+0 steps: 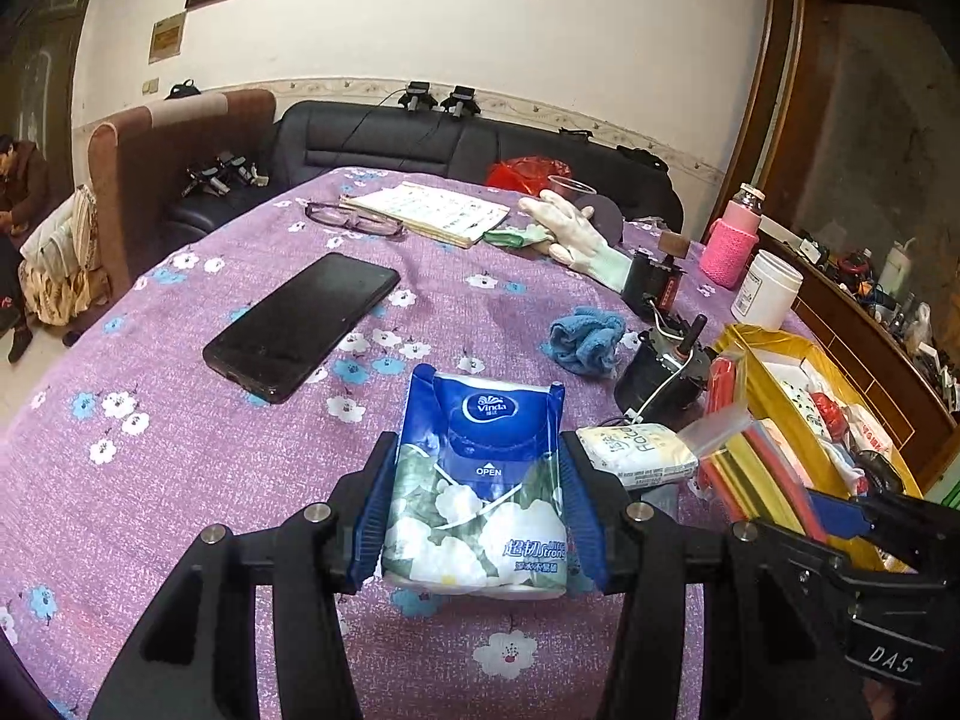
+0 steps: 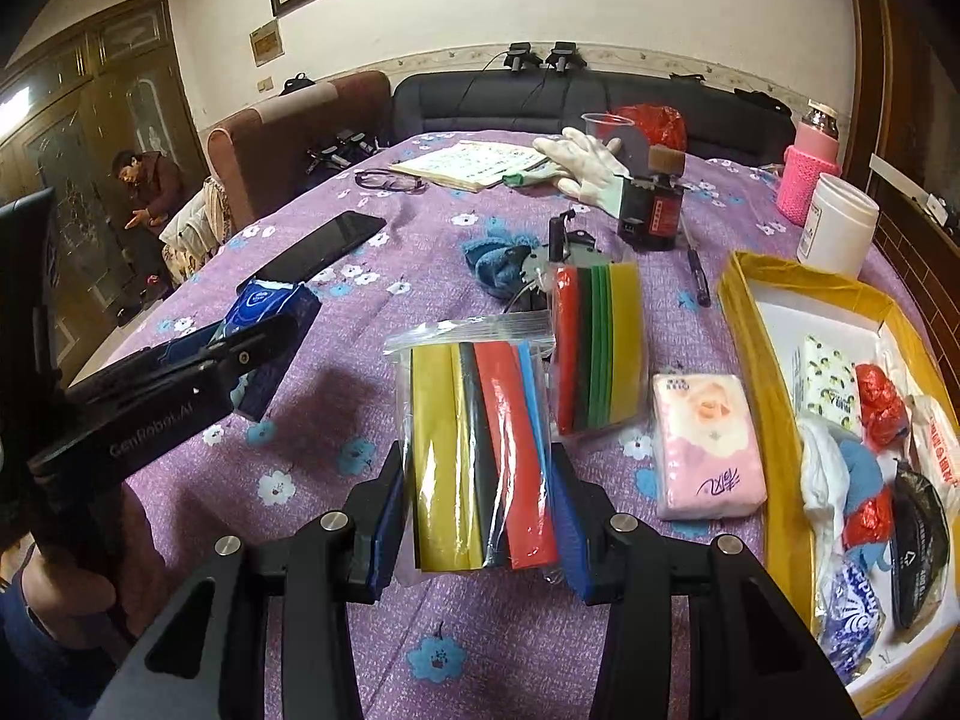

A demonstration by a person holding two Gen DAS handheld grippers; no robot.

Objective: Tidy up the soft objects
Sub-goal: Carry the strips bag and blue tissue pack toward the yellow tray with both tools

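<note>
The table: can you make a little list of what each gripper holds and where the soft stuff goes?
left gripper: shut on blue Vinda tissue pack
right gripper: shut on clear zip bag of coloured strips
yellow box: holds tissue packs, red and white bags, blue cloth
still on purple flowered tablecloth: pink tissue pack, blue cloth, white glove, black phone

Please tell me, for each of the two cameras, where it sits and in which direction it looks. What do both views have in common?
Left wrist: sits behind the left gripper, looking across the purple table to the sofa; its fingers clamp a blue tissue pack.
Right wrist: sits behind the right gripper, same direction; it clamps a bag of coloured strips; a hand shows bottom left.
Shared: phone, yellow box, each other's gripper.
</note>
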